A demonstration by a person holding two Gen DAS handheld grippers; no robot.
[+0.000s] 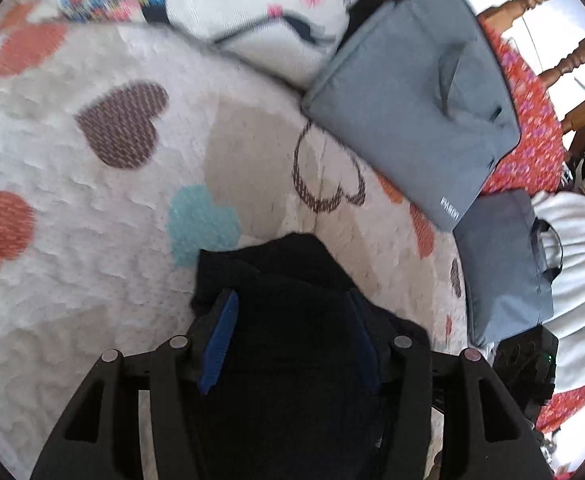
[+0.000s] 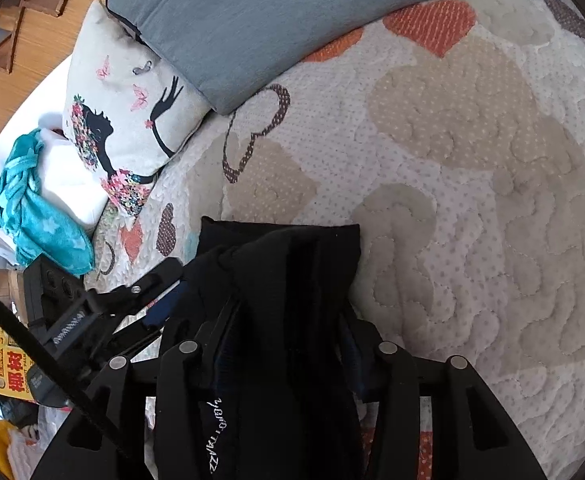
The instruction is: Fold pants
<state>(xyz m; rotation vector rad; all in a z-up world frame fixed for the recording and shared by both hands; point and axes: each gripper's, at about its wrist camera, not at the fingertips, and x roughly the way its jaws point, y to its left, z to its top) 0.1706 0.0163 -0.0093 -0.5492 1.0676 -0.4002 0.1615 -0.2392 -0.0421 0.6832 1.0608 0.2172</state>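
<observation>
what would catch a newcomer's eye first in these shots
The black pants bunched between both sets of gripper fingers, low in the centre of each view. Beneath them spreads a white quilt of coloured hearts, and at its far edge a grey laptop bag lies beside a silhouette-print cushion.

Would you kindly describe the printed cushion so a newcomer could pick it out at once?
Start from the heart-patterned quilt covering the bed. At its far edge, a grey fabric bag leans against a white cushion. That cushion is the only item bearing a black silhouette figure with flowers and pink butterflies; its neighbours, the bag and the teal starred cloth, are plainer.
</observation>
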